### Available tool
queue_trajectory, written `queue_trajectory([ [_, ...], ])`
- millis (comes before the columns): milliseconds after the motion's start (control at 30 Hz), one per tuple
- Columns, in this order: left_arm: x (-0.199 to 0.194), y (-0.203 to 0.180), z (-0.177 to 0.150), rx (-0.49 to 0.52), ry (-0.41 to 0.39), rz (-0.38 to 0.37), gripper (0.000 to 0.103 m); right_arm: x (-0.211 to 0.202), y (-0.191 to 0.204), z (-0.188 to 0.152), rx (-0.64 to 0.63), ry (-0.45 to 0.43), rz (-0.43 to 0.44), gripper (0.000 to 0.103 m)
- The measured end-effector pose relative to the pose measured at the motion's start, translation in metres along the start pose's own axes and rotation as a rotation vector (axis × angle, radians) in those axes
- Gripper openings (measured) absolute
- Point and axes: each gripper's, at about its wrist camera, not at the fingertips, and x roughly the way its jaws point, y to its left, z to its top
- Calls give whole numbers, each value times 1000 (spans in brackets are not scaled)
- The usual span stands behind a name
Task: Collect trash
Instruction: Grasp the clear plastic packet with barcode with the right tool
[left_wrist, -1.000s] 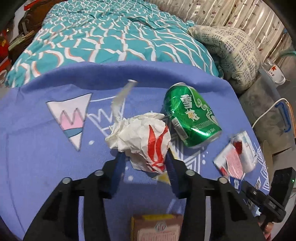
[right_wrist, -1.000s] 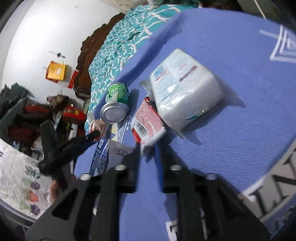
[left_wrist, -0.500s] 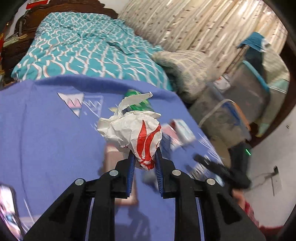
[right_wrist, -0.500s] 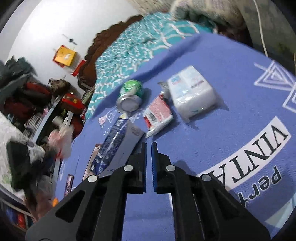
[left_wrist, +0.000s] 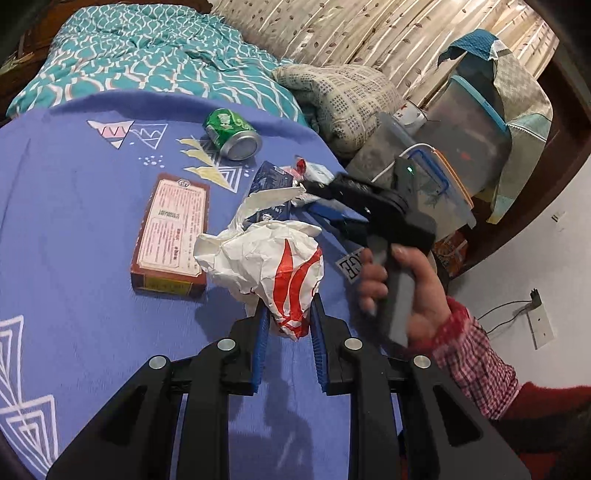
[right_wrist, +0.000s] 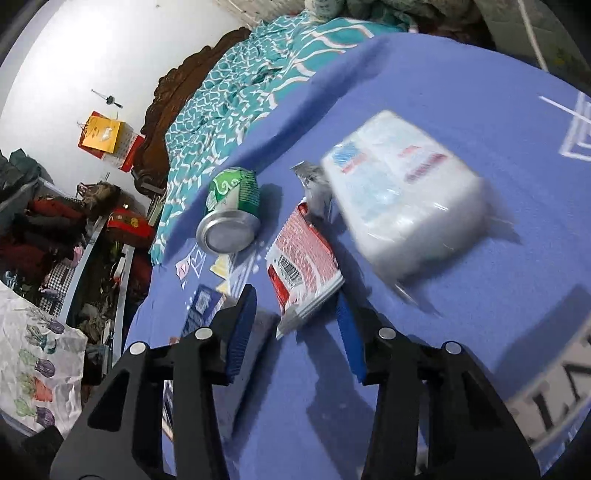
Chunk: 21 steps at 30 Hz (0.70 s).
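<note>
Item, nearest: left gripper (left_wrist: 286, 332), pads pressed on the lower tip of a crumpled wrapper (left_wrist: 266, 264), white with red stripes, carried clear above the purple blanket (left_wrist: 74, 229). Light, soft, springy paper; likely to slip if pinched only at its loose edges, so the wadded core is the better hold.

Item: right gripper (right_wrist: 295, 325), jaws opening, pads not yet touching anything; the corner of a red-and-white packet (right_wrist: 301, 273) lies just ahead between them. Thin, flat, probably slick film (best taken by that raised corner).

Beyond it: green can (right_wrist: 231, 212) on its side ahead-left, rigid, apt to roll; a soft tissue pack (right_wrist: 399, 206) ahead-right, blurred.

Left of the held wrapper: a flat brown box (left_wrist: 171, 236). Ahead-right of the left gripper, the person's hand (left_wrist: 402, 291) holding the right gripper crowds that side.

Farthest: bed (left_wrist: 147, 66) with teal quilt.
</note>
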Motion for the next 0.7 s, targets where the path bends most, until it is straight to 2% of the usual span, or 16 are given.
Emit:
queue_trajectory([
  [67,-3,4,1,-10,-8,1,20,6,0,-6,-12,30,-2,15],
  [167,-8,7,1,-16,-18,6,20,-1,-3,-12,2,17,10,10],
  [300,-17,7,-1,-12,-28,3,20,-53,4,-38,-61,-33,41,10],
  [433,-11,-4,-3,8,-12,-26,20,-113,-3,-70,-139,-108,15,9],
  [533,3,-20,-1,37,22,-59,20,-156,-31,-87,-125,-154,-10,9],
  [700,51,-71,3,148,121,-115,20,-207,-95,-99,-48,-213,-62,9],
])
